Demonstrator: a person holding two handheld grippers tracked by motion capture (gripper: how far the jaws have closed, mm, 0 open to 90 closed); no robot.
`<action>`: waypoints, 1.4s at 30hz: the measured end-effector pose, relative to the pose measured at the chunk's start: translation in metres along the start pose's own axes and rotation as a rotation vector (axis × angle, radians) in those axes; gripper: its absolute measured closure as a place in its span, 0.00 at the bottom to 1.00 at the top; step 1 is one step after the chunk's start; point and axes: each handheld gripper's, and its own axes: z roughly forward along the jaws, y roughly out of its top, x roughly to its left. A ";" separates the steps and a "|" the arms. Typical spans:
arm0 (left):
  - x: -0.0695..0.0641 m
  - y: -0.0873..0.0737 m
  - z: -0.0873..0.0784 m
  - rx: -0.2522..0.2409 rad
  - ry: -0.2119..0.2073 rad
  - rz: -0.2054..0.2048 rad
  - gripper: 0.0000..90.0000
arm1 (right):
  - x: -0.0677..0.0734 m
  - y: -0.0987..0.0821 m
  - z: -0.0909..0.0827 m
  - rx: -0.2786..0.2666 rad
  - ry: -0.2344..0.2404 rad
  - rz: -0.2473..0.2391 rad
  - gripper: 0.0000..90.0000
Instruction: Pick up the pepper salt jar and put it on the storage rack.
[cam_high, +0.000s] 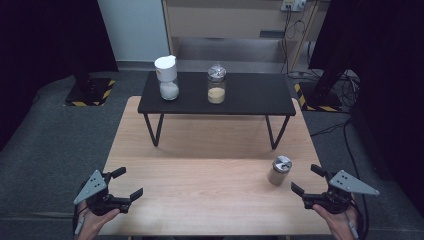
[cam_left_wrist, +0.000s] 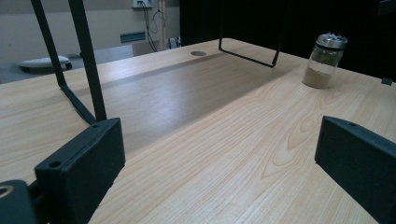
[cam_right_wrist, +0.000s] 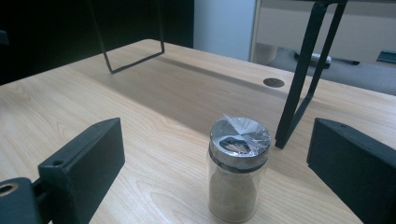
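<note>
Shaker jar (cam_right_wrist: 238, 170) upright on bench (cam_high: 200, 180), long axis vertical, silver cap up; clear glass, tan powder low inside. Right gripper (cam_high: 306, 181) fingers open, jar between, untouched; left gripper (cam_high: 127, 183) open, empty.

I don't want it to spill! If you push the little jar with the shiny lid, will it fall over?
The little jar looks taller than wide, so a high push might tip it. Its powder sits low, which probably steadies it. The clear sides look like glass, so likely slippery and breakable.
</note>
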 end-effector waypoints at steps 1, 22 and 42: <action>0.000 0.000 0.000 0.000 0.000 0.000 0.00 | -0.001 0.000 0.001 -0.001 0.003 -0.001 0.05; 0.000 0.000 0.000 -0.001 0.004 -0.003 0.00 | -0.015 -0.004 0.034 0.056 0.014 -0.023 0.05; 0.000 0.000 0.000 0.001 0.009 -0.005 0.00 | -0.032 -0.007 0.067 0.102 0.023 -0.023 0.07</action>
